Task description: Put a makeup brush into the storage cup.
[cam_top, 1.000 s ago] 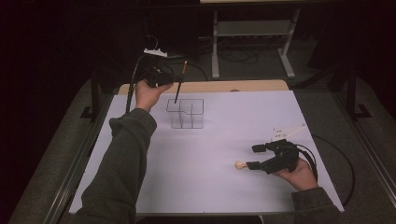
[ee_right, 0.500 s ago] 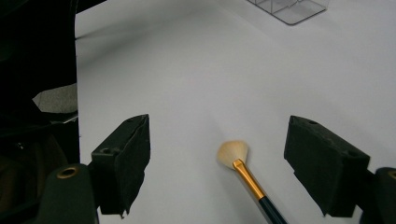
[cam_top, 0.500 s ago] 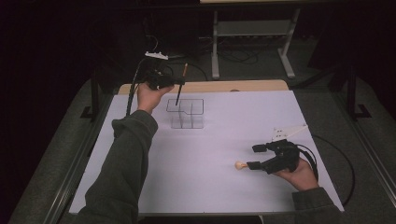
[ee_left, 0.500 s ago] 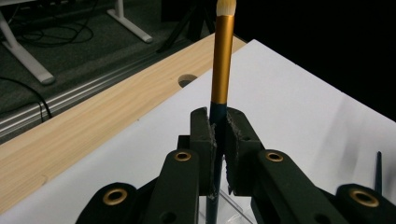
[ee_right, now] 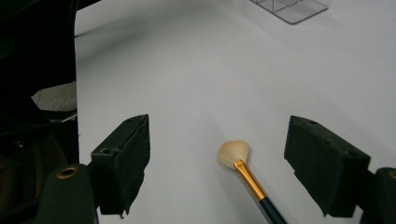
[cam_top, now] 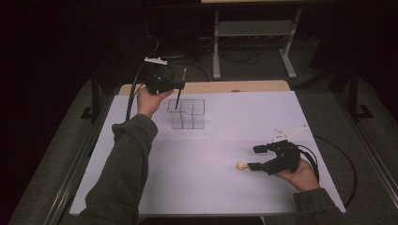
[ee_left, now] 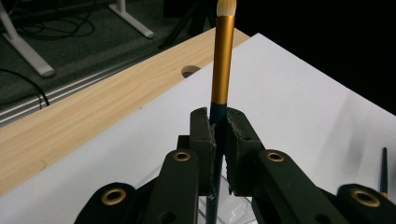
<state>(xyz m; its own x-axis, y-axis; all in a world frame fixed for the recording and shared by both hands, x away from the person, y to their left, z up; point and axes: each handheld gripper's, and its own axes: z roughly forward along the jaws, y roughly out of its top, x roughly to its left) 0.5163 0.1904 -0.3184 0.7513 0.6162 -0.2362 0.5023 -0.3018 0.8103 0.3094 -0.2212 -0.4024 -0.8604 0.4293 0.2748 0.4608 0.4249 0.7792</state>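
My left gripper (cam_top: 174, 85) is shut on a makeup brush (cam_top: 179, 91) and holds it nearly upright, its lower end over the clear divided organizer (cam_top: 187, 115). In the left gripper view the pads clamp the dark handle just below the gold ferrule (ee_left: 222, 56), with cream bristles on top. My right gripper (cam_top: 256, 157) rests low at the table's right, its jaws wide open. A second brush (ee_right: 234, 154) lies flat on the white sheet between those jaws, touching neither pad. It has fanned cream bristles, a gold ferrule and a dark handle.
A white sheet (cam_top: 225, 140) covers the table, with a wooden strip (cam_top: 220, 86) along its far edge. A thin dark handle (ee_left: 384, 170) shows at the right edge of the left gripper view. Cables trail from both grippers, and a desk frame (cam_top: 253, 33) stands beyond.
The left gripper and its brush have sunk slightly toward the organizer. The right gripper and the brush under it have stayed in place.
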